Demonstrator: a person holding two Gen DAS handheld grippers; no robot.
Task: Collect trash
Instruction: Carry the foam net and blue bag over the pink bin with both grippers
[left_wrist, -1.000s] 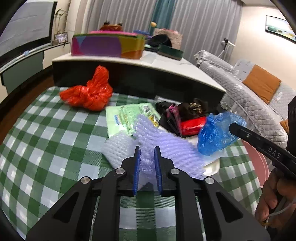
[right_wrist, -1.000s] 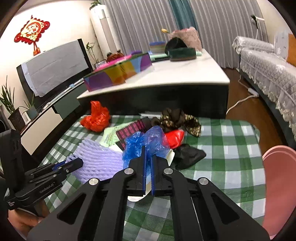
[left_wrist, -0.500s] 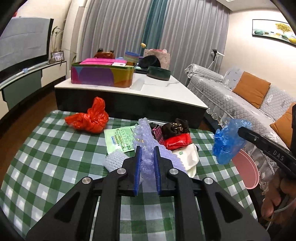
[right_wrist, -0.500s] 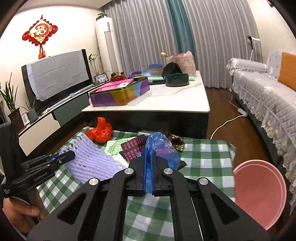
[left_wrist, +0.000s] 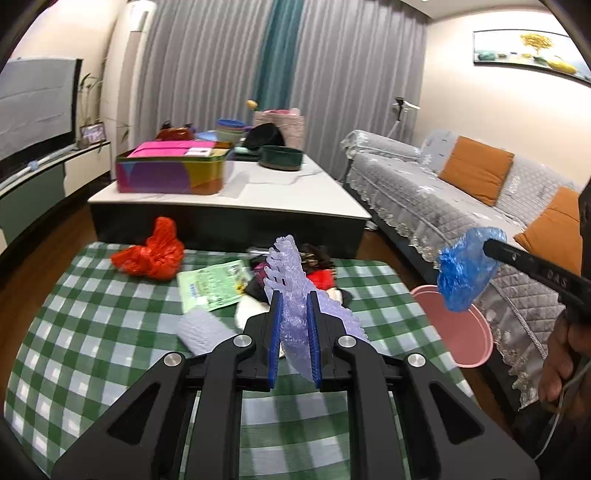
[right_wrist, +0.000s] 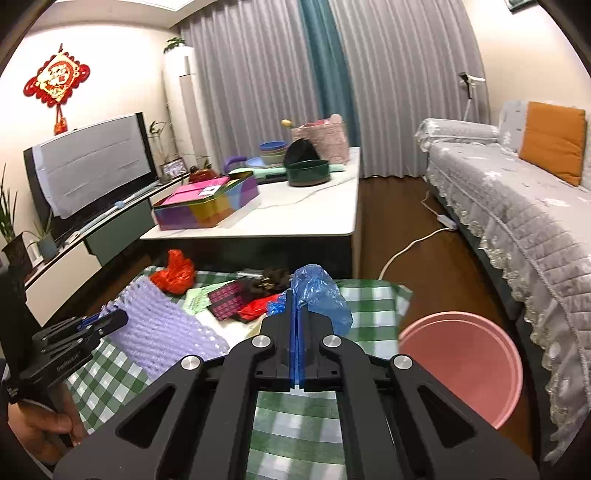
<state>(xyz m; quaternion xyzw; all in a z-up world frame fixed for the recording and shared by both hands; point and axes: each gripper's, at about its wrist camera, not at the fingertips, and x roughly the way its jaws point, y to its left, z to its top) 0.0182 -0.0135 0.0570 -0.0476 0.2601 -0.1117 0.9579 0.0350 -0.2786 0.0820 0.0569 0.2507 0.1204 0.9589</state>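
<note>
Two grippers are in the air over the green checked tablecloth (left_wrist: 92, 332), each clamped on a piece of trash. The left gripper (left_wrist: 293, 332) pinches a sheet of lilac foam netting (left_wrist: 291, 273) between its blue pads; the netting stands up past the fingertips and hides part of the pile behind it. In the right wrist view the same netting (right_wrist: 162, 328) spreads wide beside the left gripper (right_wrist: 110, 321), hanging above the cloth. The right gripper (right_wrist: 297, 332) has its fingers pressed fully together on a crumpled blue plastic bag (right_wrist: 317, 291), which bulges out above and to the right of the tips. From the left wrist view that blue bag (left_wrist: 467, 269) hangs off the table's right side, above the pink bin (left_wrist: 458, 328) on the floor, with a hand (left_wrist: 561, 362) on the handle.

Still on the cloth lie a red plastic bag (left_wrist: 151, 254) near the far left edge, a pale green printed wrapper (left_wrist: 210, 284), a small white foam piece (left_wrist: 199, 328) just beside the left fingers, and a heap of dark and red scraps (left_wrist: 321, 273) with a chequered pink-and-black packet (right_wrist: 225, 302). Behind the cloth stands a low white-topped table (left_wrist: 295, 195) carrying a multicoloured tin box (left_wrist: 170, 173) and a dark green round container (left_wrist: 280, 158). A grey covered sofa (left_wrist: 443, 206) with orange cushions (left_wrist: 476, 173) runs along the right, close behind the bin.
</note>
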